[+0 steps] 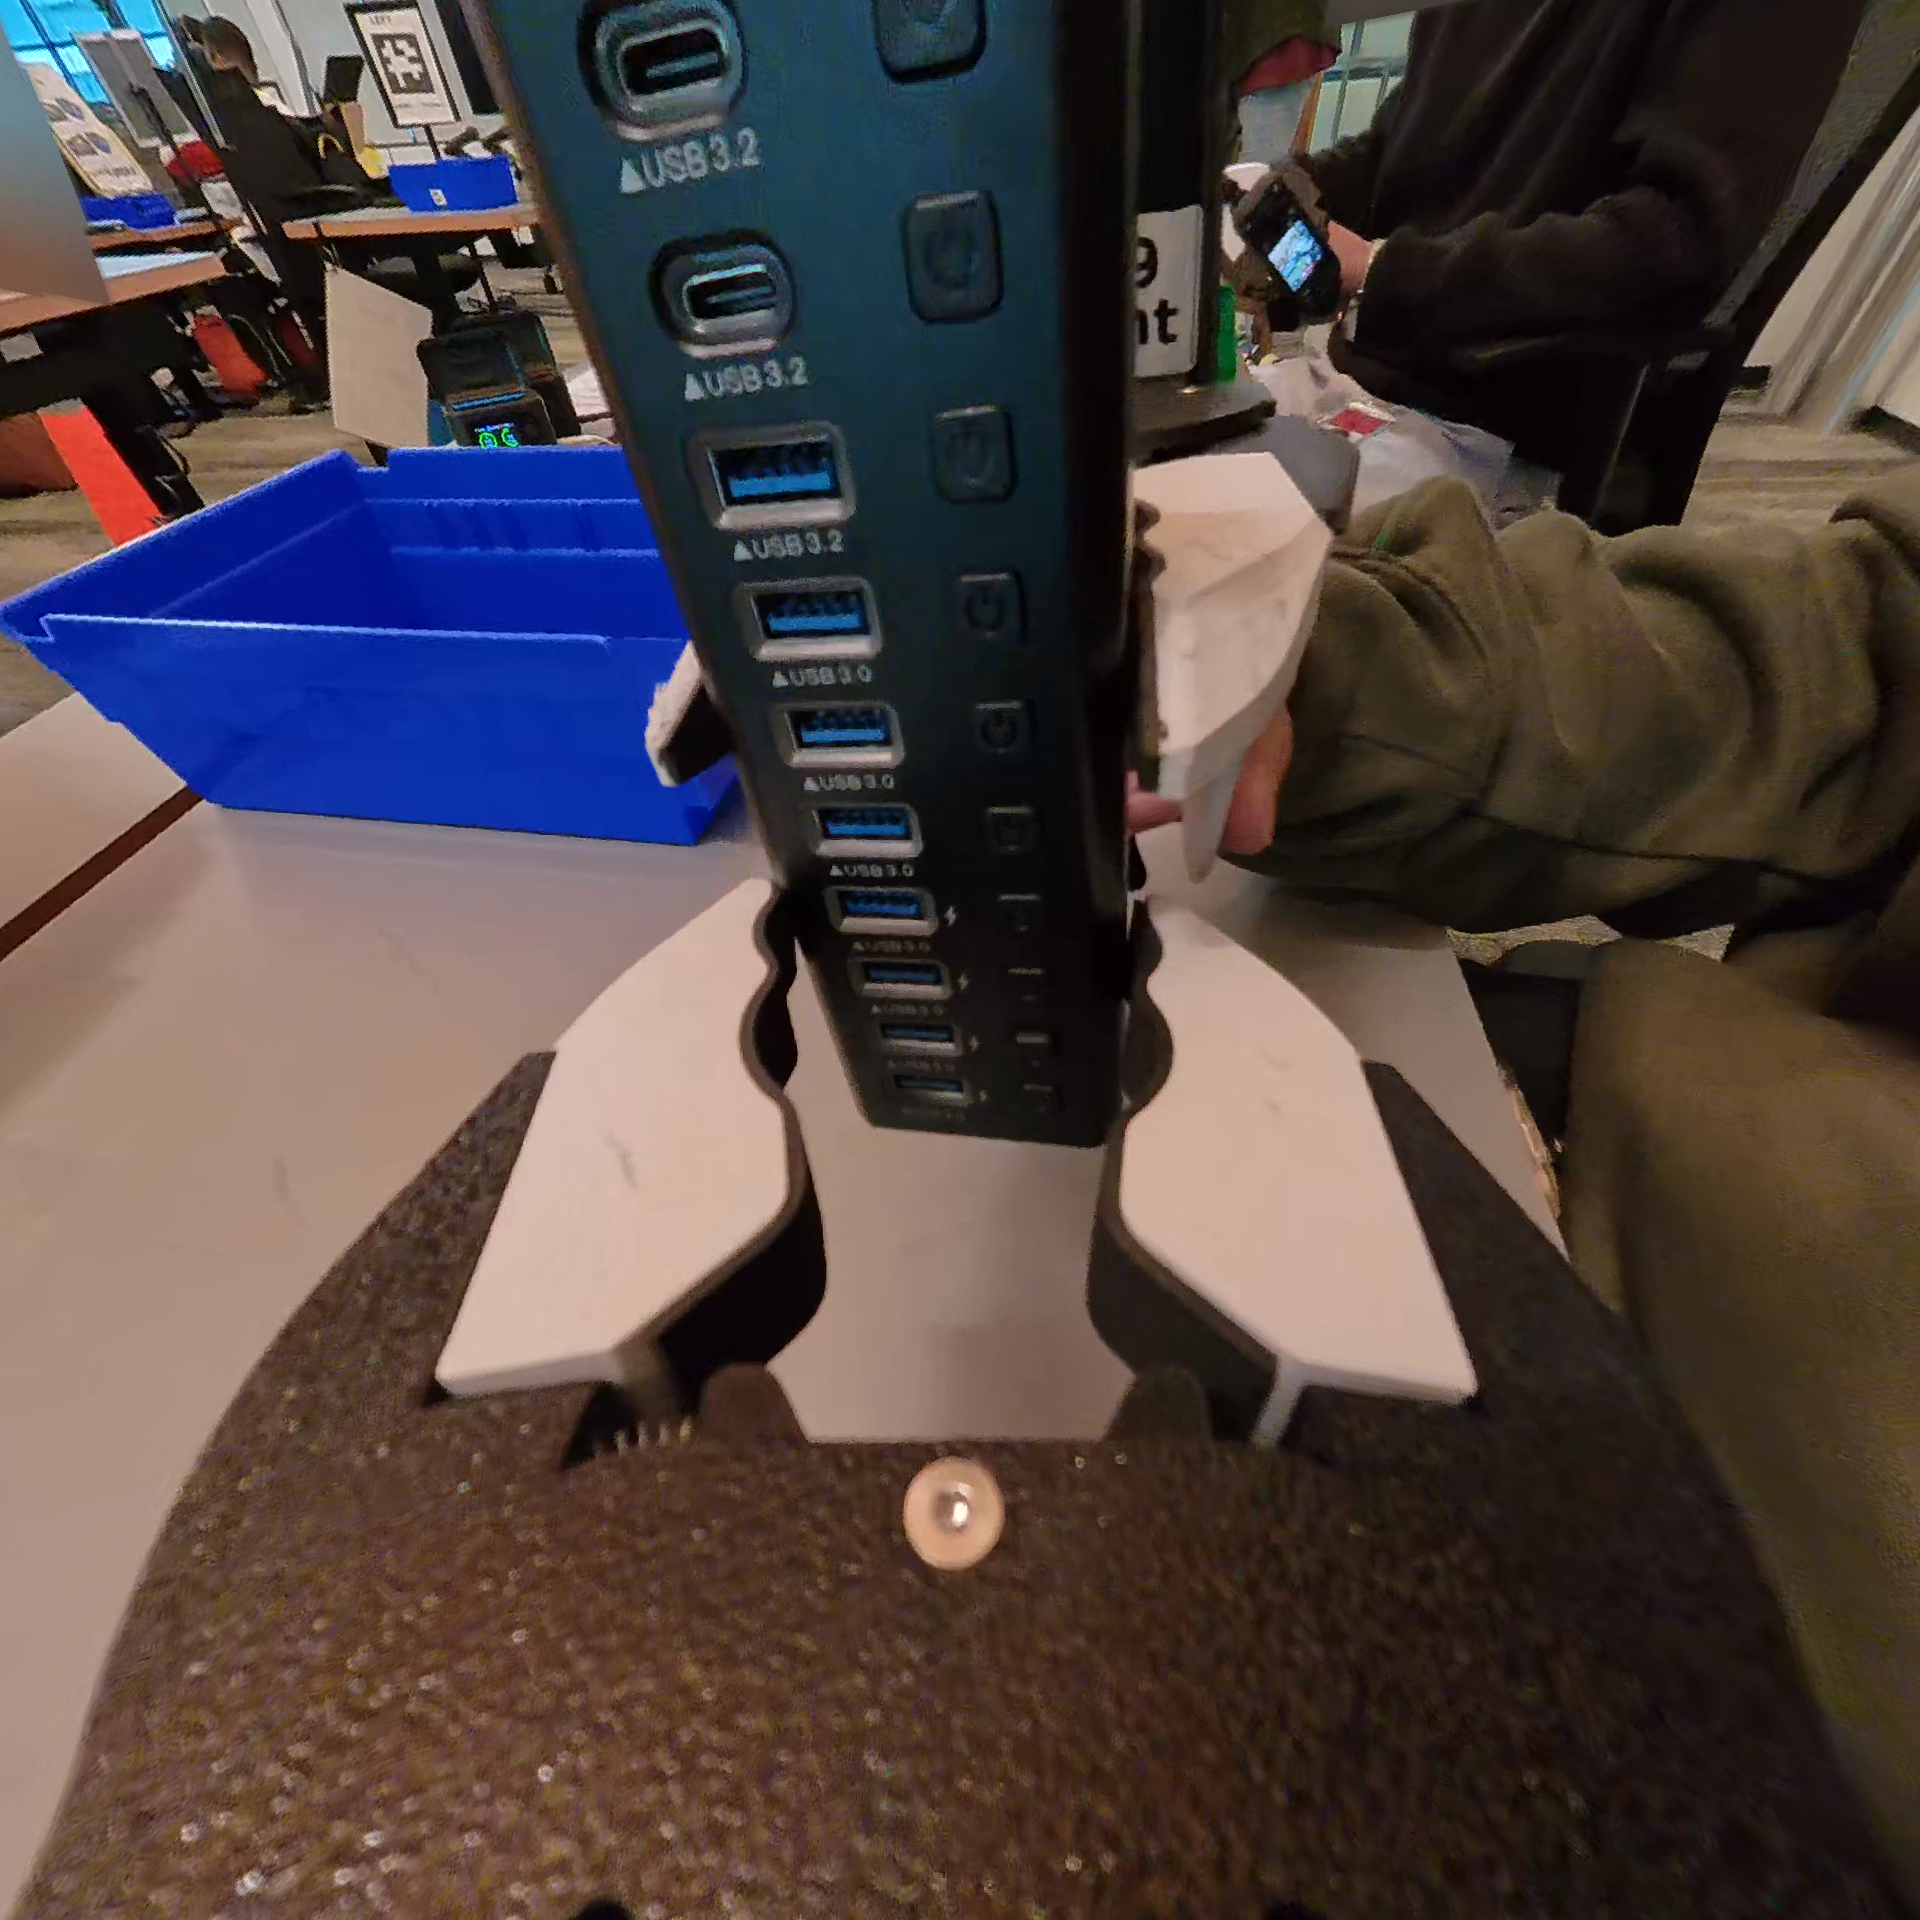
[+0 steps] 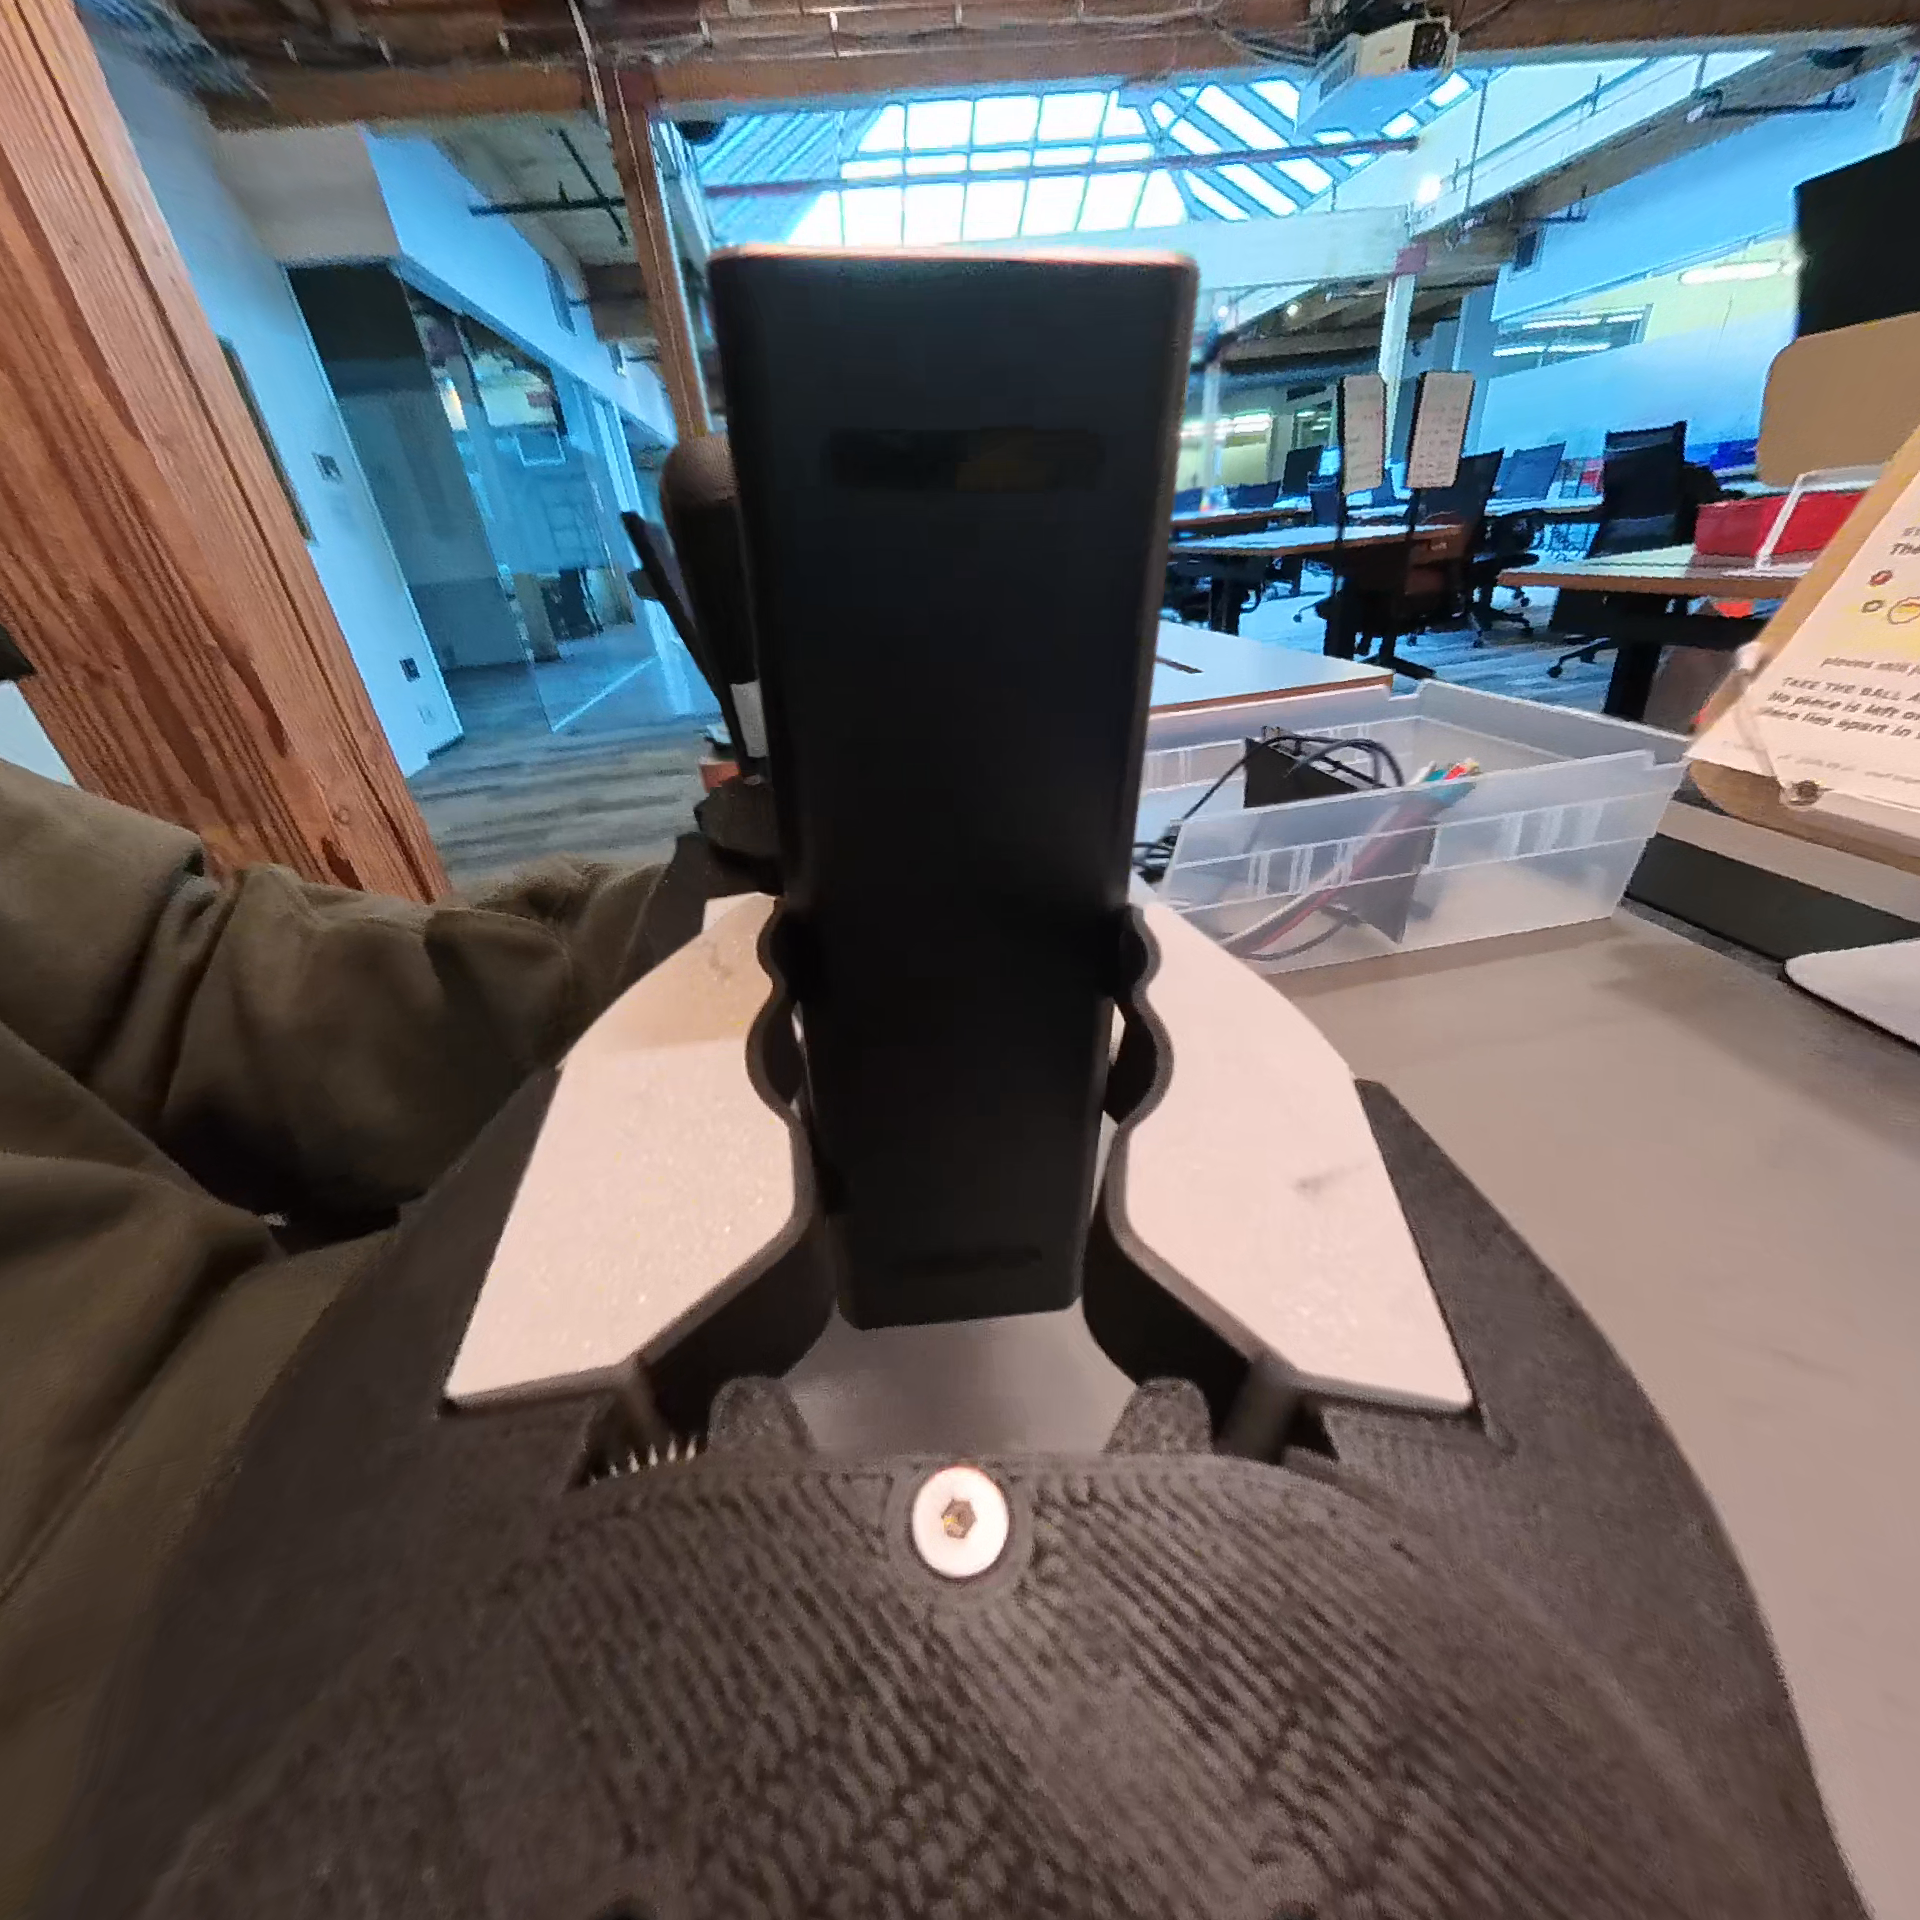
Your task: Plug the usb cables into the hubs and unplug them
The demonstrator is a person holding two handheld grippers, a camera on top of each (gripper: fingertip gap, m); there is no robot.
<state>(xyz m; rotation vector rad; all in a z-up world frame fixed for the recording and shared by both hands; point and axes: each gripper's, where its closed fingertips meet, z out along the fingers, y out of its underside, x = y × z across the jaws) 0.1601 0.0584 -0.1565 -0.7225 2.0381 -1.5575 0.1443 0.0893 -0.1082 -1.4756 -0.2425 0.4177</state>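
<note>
A long black USB hub (image 1: 852, 312) stands upright above the grey table (image 1: 312, 1039). Its port side, with several empty blue ports and buttons, faces the left wrist view. My left gripper (image 1: 951, 935) is shut on its lower end. My right gripper (image 2: 951, 956) is shut on the same hub (image 2: 945, 675) from the opposite side and sees its plain back. The right gripper's white fingers (image 1: 1226, 623) show in the left wrist view, clamped on the hub's edges higher up. No cable is in any port that shows.
A blue bin (image 1: 364, 665) sits at the back left of the table. A clear bin (image 2: 1558, 831) holding cables and a black box is on the right. A paper sign on a stand (image 2: 1829, 665) is at the far right. A person in dark clothes (image 1: 1558, 208) stands behind the table. Across from one pair of fingers to the other is roughly 5 centimetres.
</note>
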